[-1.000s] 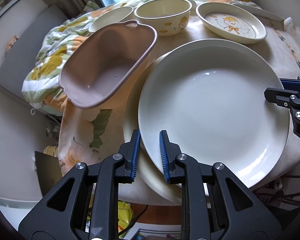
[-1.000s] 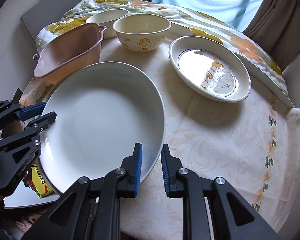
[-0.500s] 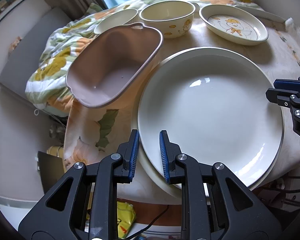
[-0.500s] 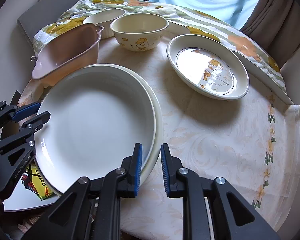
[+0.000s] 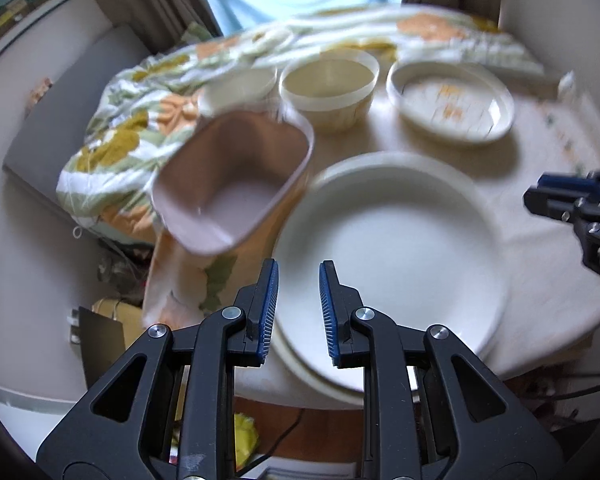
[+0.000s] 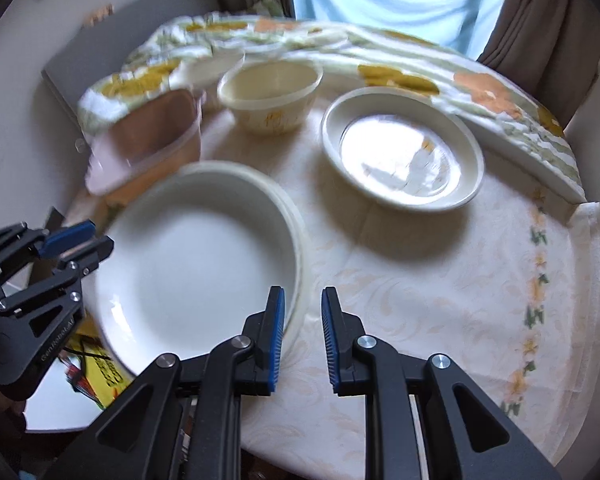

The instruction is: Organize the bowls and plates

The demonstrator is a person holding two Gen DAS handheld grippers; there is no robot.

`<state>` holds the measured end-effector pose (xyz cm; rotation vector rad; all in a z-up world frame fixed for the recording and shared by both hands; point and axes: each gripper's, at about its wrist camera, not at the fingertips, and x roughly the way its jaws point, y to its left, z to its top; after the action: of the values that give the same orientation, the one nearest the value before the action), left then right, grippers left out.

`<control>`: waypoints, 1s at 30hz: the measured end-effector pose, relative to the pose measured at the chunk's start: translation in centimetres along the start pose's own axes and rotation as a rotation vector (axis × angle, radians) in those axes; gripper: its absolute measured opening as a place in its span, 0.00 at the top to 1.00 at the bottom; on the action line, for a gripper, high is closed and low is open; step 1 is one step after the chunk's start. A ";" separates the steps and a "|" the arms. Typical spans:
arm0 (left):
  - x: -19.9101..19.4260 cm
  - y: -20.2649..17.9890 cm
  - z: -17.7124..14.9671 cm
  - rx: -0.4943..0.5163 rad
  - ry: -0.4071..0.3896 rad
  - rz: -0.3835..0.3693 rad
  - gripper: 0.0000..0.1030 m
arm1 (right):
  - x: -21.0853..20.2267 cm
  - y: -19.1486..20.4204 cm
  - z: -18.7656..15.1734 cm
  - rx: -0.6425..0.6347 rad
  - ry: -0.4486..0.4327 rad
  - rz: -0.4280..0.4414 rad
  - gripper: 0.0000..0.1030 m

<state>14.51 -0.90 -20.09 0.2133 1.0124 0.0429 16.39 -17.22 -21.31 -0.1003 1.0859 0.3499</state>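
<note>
We see the left gripper [image 5: 295,310] with its jaws parted and nothing between them, poised over the seven o'clock rim of the large white plate [image 5: 388,248]. The right gripper [image 6: 303,334] is likewise spread and empty, its left finger over the plate's five o'clock rim in its own view. That plate sits nested on a second plate [image 6: 300,240], whose edge peeks out beneath it. At ten o'clock from the stack lies the tilted pink dish [image 5: 236,180]. Farther out at twelve o'clock stands the cream bowl [image 5: 328,86], with the duck-print plate [image 6: 400,156] at about one o'clock, all on the tablecloth [image 6: 440,288]. Both views are blurred.
</note>
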 end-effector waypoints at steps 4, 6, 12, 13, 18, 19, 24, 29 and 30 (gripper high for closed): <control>-4.5 -1.2 2.8 -0.069 -0.112 -0.013 0.01 | -4.2 -3.3 0.2 0.037 -0.076 0.028 0.63; -6.4 -2.0 3.9 -0.101 -0.175 -0.059 0.00 | -6.3 -4.9 0.0 0.036 -0.119 0.036 0.13; -6.7 -4.9 7.6 -0.177 -0.148 -0.177 0.00 | -10.5 -11.0 0.5 0.065 -0.218 0.066 0.07; -6.4 -5.1 8.1 -0.191 -0.145 -0.197 0.01 | -10.9 -11.8 0.8 0.062 -0.236 0.075 0.07; -3.4 -6.0 10.6 -0.276 -0.080 -0.279 0.01 | -11.0 -15.5 4.2 0.016 -0.263 0.113 0.01; -2.6 -6.1 11.2 -0.286 -0.066 -0.285 0.01 | -10.7 -15.9 4.7 0.014 -0.254 0.118 0.01; 3.1 -6.2 13.0 -0.318 0.029 -0.311 0.01 | -6.0 -18.1 7.1 0.058 -0.120 0.183 0.01; 9.4 -5.8 13.2 -0.377 0.159 -0.356 0.12 | -0.5 -19.3 8.6 0.138 -0.019 0.198 0.01; 10.8 -5.9 13.2 -0.384 0.186 -0.362 0.17 | 1.0 -19.4 9.0 0.147 0.007 0.203 0.01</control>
<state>31.06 -7.28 -23.53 -0.3309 1.1937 -0.0731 30.76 -33.03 -19.77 0.1404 1.1282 0.4506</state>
